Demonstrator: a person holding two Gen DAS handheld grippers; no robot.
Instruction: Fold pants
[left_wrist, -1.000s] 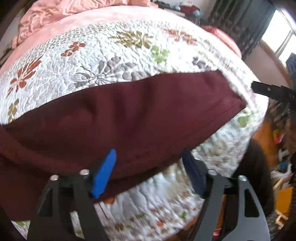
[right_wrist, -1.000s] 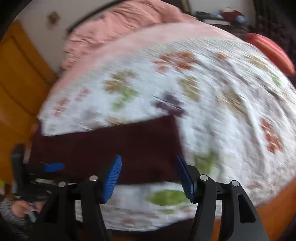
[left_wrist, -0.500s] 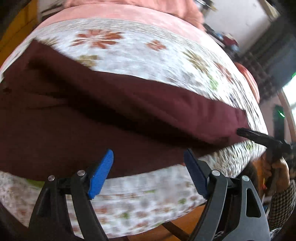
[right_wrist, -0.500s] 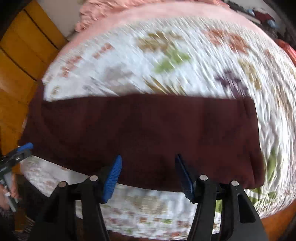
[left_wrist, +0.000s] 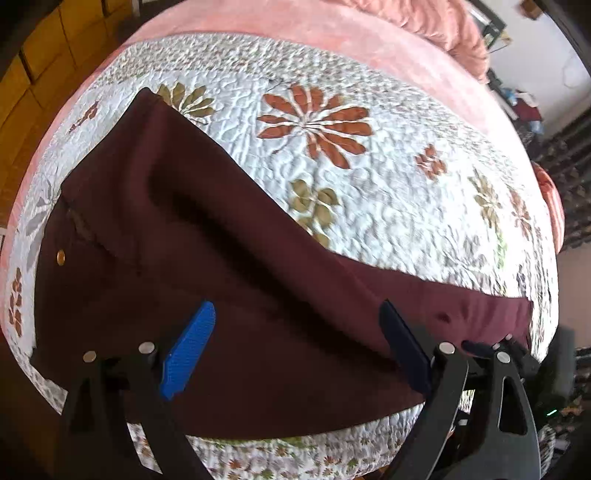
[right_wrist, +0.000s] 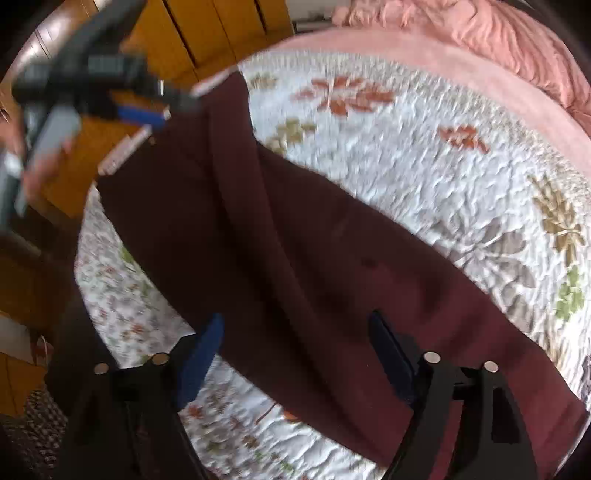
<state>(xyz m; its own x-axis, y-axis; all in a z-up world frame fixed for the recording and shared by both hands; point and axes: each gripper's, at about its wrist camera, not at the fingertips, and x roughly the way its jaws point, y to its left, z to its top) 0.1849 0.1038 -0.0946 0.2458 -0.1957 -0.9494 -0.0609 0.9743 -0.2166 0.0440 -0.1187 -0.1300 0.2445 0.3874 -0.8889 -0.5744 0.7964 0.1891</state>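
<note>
Dark maroon pants lie folded lengthwise across the floral quilt, waistband with a brass button at the left and leg hems at the right. My left gripper is open and empty, hovering over the pants' middle. In the right wrist view the pants run diagonally from upper left to lower right. My right gripper is open and empty above them. The left gripper shows blurred at the upper left, near the waistband end.
The quilt covers a bed with a pink blanket bunched at the far end. Yellow wooden cabinets stand beside the bed. Clutter and dark curtains sit at the far right.
Both views have swung toward the waistband end of the pants. Both grippers stay open and empty. The pants lie as before.
</note>
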